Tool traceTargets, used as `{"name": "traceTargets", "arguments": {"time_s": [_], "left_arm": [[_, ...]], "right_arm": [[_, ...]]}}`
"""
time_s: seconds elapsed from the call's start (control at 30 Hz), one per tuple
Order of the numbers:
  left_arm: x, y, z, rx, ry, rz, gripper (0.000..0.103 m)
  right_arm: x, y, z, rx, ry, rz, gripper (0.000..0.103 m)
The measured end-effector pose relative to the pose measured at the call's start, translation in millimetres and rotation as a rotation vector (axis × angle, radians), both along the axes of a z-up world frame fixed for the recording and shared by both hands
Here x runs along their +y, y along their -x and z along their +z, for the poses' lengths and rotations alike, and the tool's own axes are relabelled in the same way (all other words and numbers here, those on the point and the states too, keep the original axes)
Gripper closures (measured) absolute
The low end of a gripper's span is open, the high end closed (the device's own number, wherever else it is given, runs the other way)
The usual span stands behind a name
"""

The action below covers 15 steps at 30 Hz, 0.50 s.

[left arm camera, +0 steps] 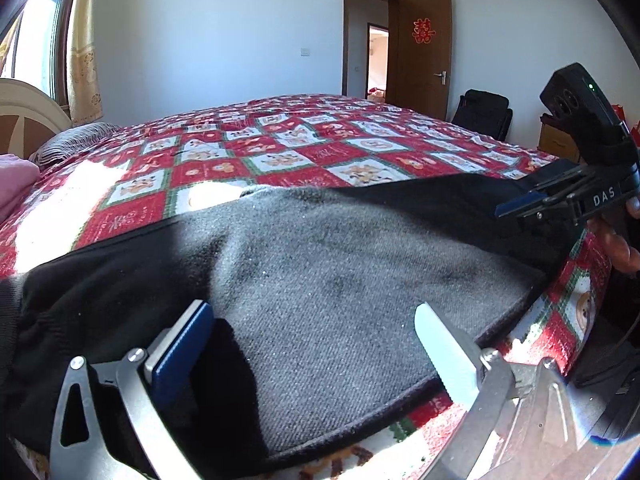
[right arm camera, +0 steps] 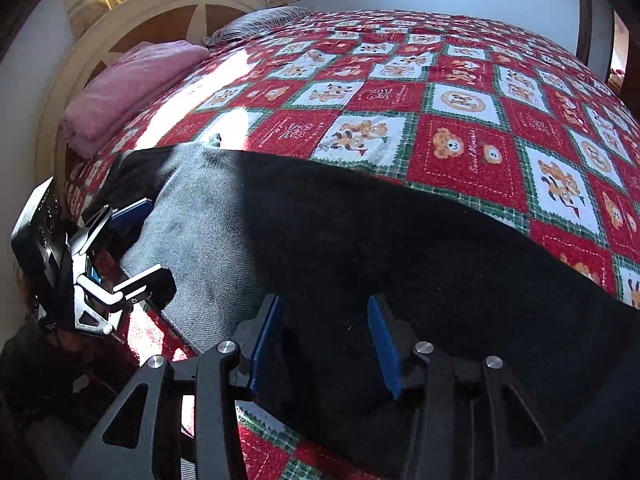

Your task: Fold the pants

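Dark pants (left arm camera: 340,280) lie flat across the near edge of the bed, part sunlit grey, part in black shadow; they also show in the right wrist view (right arm camera: 360,240). My left gripper (left arm camera: 316,344) is open, its fingers spread over the pants' sunlit part near the hem edge. It also shows at the left of the right wrist view (right arm camera: 136,240), open. My right gripper (right arm camera: 326,344) is open just above the shadowed fabric. It also shows at the right of the left wrist view (left arm camera: 520,208), low over the pants.
The bed carries a red, white and green teddy-bear quilt (right arm camera: 460,120). A folded pink blanket (right arm camera: 132,84) and a striped pillow (right arm camera: 260,20) lie by the headboard (right arm camera: 120,20). A brown door (left arm camera: 424,52) stands open beyond the bed. A black chair (left arm camera: 484,112) stands by the wall.
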State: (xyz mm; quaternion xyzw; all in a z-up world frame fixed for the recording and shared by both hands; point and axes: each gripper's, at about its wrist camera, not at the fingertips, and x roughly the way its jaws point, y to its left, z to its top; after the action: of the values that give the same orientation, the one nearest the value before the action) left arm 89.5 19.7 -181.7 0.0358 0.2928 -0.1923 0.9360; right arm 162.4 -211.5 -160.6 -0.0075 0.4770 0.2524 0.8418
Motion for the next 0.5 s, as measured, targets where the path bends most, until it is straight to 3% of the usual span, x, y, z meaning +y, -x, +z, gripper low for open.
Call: {"name": "traceTargets", "arguments": {"time_s": [0.1,0.17,0.27,0.37,0.5], "left_arm": [[4,2,11,-0.011,0.036,0.015,0.000],[2,2,13,-0.003,0.052,0.010,0.000],[-8,1,8,0.018,0.052,-0.007,0.000],[-19,2,-2,0.044,0.016,-0.015,0.000],[-23,4,-1,0.040,0.001,-0.018,0.000]], "right_arm": [[-17,9,18,-0.043,-0.017,-0.028,0.055],[-34,17,25,-0.102,0.063,-0.077,0.048],[-57,23,24,-0.149,0.238,-0.177,0.047],[-77,22,11,-0.132,0.328,-0.235,0.047],[-92,22,-16,-0.088,0.368,-0.235,0.046]]}}
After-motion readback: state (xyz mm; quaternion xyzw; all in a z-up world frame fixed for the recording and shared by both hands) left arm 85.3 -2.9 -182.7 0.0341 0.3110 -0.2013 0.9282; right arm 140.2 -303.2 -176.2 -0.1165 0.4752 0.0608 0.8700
